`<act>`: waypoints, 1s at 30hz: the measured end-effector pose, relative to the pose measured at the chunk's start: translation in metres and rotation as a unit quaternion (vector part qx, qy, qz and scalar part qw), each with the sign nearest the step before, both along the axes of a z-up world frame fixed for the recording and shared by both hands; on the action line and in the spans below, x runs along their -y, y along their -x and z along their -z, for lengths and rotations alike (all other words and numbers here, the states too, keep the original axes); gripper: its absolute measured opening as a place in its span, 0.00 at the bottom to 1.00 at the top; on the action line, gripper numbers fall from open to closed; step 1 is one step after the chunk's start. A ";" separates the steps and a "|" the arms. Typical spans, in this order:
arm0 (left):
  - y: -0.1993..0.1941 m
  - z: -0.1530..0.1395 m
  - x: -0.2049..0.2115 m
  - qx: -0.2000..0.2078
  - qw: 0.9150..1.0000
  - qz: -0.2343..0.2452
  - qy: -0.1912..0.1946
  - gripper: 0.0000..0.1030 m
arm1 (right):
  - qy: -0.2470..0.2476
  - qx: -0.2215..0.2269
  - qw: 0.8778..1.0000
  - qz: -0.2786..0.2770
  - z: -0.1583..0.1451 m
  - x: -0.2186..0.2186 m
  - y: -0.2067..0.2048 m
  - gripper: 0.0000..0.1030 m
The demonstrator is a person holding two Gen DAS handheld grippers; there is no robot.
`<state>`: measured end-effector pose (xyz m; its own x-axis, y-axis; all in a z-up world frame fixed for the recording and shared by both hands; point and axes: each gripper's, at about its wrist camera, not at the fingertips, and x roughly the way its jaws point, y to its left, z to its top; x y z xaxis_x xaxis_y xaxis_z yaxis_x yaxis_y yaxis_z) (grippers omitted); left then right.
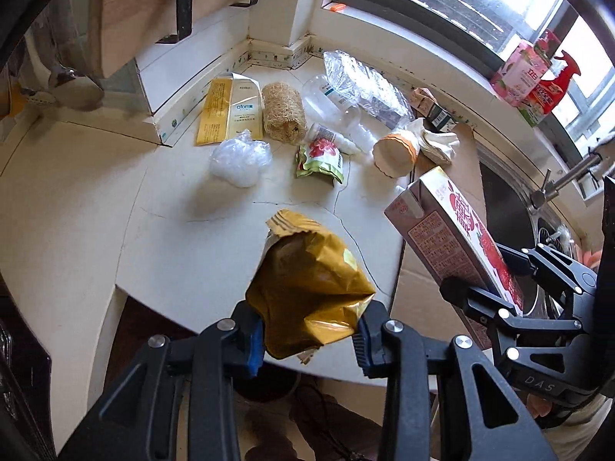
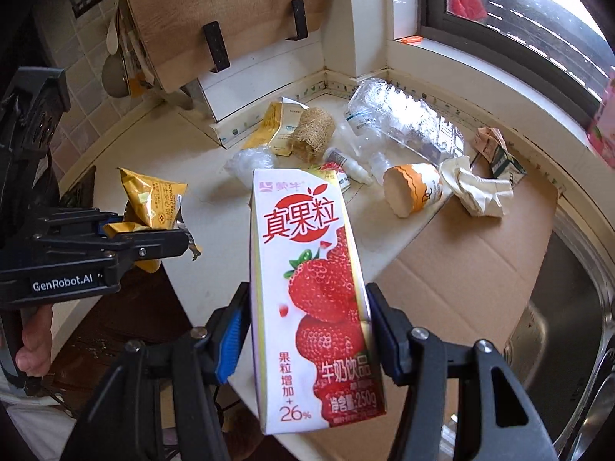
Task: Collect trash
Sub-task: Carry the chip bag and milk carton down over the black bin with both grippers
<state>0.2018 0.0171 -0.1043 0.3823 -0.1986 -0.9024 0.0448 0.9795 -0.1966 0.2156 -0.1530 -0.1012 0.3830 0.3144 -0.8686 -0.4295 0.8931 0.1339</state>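
My left gripper (image 1: 307,340) is shut on a crumpled gold snack wrapper (image 1: 307,280) and holds it above the counter's front edge; gripper and wrapper (image 2: 153,201) also show at the left of the right wrist view. My right gripper (image 2: 303,330) is shut on a strawberry milk carton (image 2: 311,292), held upright above the counter edge; the carton (image 1: 453,246) shows at the right of the left wrist view. More trash lies on the white counter (image 1: 173,230): a paper cup (image 1: 396,151), a clear plastic bottle (image 1: 357,84), a green-red pouch (image 1: 321,157), a crumpled plastic bag (image 1: 240,159).
A loofah (image 1: 283,111) and a yellow packet (image 1: 226,111) lie near the back corner. Cardboard (image 2: 472,269) covers part of the steel sink (image 2: 569,307). A crushed small carton (image 2: 499,153) and a cloth (image 2: 476,188) lie by the window. A cutting board (image 2: 215,11) hangs on the wall.
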 end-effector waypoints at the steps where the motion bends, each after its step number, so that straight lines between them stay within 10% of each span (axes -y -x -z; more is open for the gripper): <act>1: 0.010 -0.003 -0.003 0.003 1.000 0.005 0.001 0.34 | -0.005 -0.003 1.000 0.011 -0.002 -0.002 0.009 0.56; 16: 0.121 0.015 -0.040 -0.022 0.998 0.056 0.001 0.34 | -0.008 -0.022 0.998 0.061 0.007 -0.062 0.161 0.56; 30: 0.164 0.116 -0.042 -0.100 0.990 0.091 -0.028 0.34 | 0.004 -0.135 0.986 0.097 0.114 -0.081 0.209 0.56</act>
<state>0.0377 0.0595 -0.2207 0.1579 -0.1949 -0.9680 0.1880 0.9683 -0.1643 0.0067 -0.0715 -0.2156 0.1900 0.2502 -0.9494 -0.2004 0.9565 0.2120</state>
